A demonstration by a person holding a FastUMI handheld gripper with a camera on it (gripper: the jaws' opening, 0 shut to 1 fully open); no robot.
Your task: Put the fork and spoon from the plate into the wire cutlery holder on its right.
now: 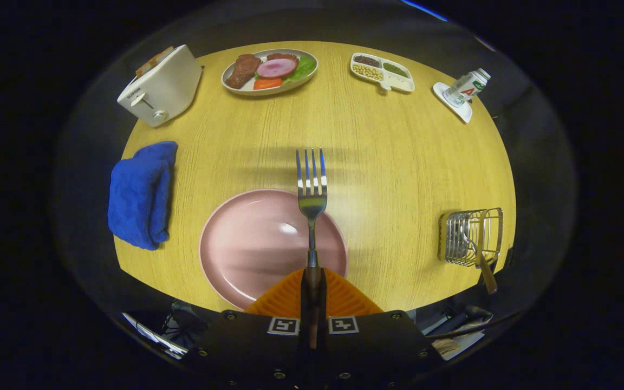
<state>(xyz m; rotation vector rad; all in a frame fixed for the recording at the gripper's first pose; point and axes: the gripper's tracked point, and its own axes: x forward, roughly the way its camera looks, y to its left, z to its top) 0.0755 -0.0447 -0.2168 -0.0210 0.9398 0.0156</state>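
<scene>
Hand-held gripper (312, 281) clenched on fork (312, 189): both fingers pinch the handle low down, tines pointing fwd and away, fork lifted clear above the far rim of the pink plate (247, 244).

Plate itself looks bare, no cutlery left lying on it as far as visible; near edge partly hidden behind fingers.

Wire cutlery holder (469, 235) sits to the right of plate, well apart, nr worktop (388, 162) edge. A wooden-handled item (485, 260) already stands in it, handle leaning out toward the near side. Prob the spoon, but bowl end hidden in the wire, so can't confirm.

Progress, est.: if that is the spoon, half done. Fork picked up, not yet carried across. Left to do: swing right to holder, tip fork upright, drop into basket beside the other handle, release.

Other stuff on worktop, not task-relevant: blue cloth (141, 195) left of plate, toaster (161, 86) far left, food plate (268, 70) at far side, divided snack tray (382, 71) and bottle on coaster (466, 86) far right.
</scene>
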